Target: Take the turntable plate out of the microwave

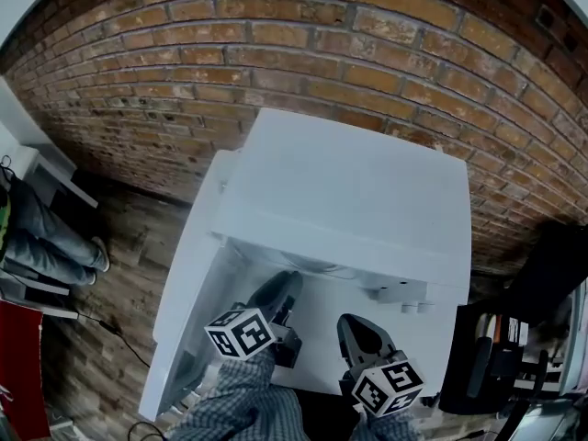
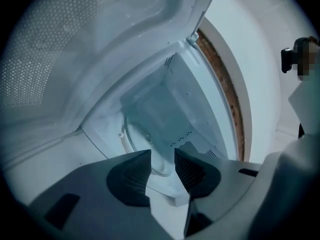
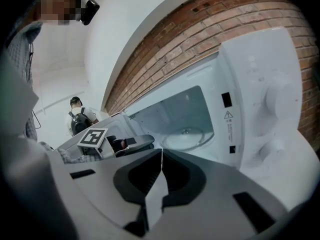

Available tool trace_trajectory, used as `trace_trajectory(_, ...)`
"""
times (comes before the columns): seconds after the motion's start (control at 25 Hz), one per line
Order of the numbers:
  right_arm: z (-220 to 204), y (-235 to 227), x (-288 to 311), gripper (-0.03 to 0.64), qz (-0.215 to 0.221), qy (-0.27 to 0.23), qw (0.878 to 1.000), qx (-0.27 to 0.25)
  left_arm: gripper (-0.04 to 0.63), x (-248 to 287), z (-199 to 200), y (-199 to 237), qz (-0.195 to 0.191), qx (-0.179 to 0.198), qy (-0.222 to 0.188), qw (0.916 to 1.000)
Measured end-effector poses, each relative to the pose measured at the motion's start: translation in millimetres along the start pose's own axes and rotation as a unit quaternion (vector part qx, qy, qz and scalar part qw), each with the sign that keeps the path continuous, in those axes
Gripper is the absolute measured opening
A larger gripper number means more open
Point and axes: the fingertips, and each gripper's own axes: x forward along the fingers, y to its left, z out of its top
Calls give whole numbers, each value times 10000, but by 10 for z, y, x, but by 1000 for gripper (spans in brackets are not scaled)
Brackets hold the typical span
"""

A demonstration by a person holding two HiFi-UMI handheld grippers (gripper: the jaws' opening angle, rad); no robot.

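Note:
The white microwave (image 1: 358, 191) stands with its door (image 1: 184, 310) swung open to the left. The clear glass turntable plate (image 3: 184, 136) lies flat on the cavity floor; its rim (image 2: 129, 136) also shows in the left gripper view. My left gripper (image 2: 162, 156) is open at the mouth of the cavity, pointing at the plate, with nothing between its pads. In the head view it (image 1: 277, 303) sits just under the microwave's front edge. My right gripper (image 3: 161, 151) is shut and empty, held outside the cavity to the right of the left one (image 1: 360, 331).
The control panel with knobs (image 3: 275, 99) takes up the microwave's right side. A brick wall (image 1: 276, 53) runs behind it. A seated person's legs (image 1: 46, 237) are at the far left, dark equipment (image 1: 514, 347) at the right. A person with a backpack (image 3: 80, 119) stands far off.

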Motion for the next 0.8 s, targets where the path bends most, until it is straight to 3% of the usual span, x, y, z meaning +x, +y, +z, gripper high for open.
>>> trace_trajectory(0.48, -97, 36, 176, 18, -73, 297, 9994, -159, 138, 320, -81, 401, 439, -448, 205, 9978)
trace_trajectory(0.8, -139, 58, 222, 18, -94, 368, 9991, -162, 137, 391, -135, 421, 411, -794, 312, 9955)
